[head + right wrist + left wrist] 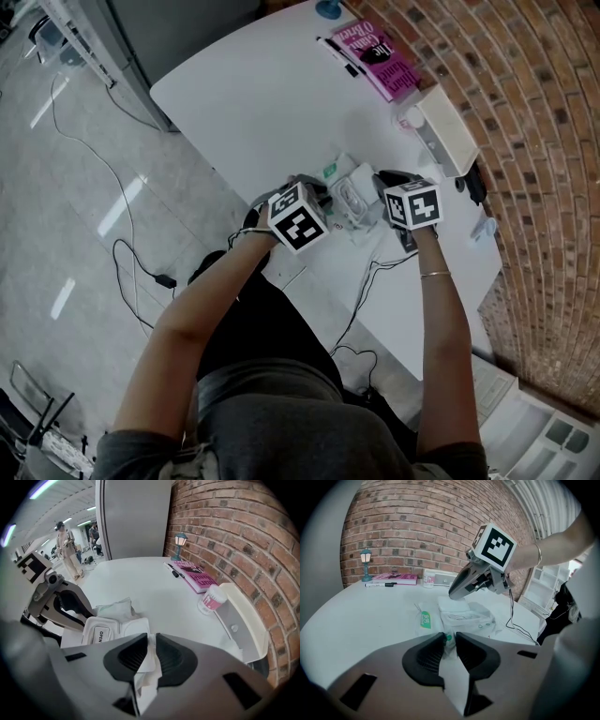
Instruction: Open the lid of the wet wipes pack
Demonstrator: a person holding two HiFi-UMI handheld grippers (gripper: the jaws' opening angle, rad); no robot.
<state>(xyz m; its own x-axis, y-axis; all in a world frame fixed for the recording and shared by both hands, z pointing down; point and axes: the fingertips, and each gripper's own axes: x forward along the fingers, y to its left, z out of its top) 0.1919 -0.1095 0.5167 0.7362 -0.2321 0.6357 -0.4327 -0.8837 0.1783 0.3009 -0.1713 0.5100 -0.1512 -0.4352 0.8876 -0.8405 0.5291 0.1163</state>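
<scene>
Both forearms reach in over the worktop's (253, 103) near edge, with a thin bangle (434, 274) on the right wrist. Black cables (370, 281) trail off that edge beside it. Just inside the edge lies the wet wipes pack (466, 617), between the two tools.

The left tool (449, 638) is clamped on the pack's near end. Its pads sit a narrow gap apart with the crumpled wrapper pinched between them.

The right tool (149, 638) comes down steeply on the opposite end, its pads closed on the lid (133, 627). The lid's white edge fills the slit between the pads and touches both. The lid is swung up off its frame, where a label printed "OPEN" (100, 635) shows.

Farther along, by the edge against the brick wall (534, 141), stand a pink-and-white tub (211, 599) and a long white tray (243, 620). At the far corner lie a pink book (384, 56) and a black pen (342, 54), with a small blue lamp figure (180, 543) beyond them.
</scene>
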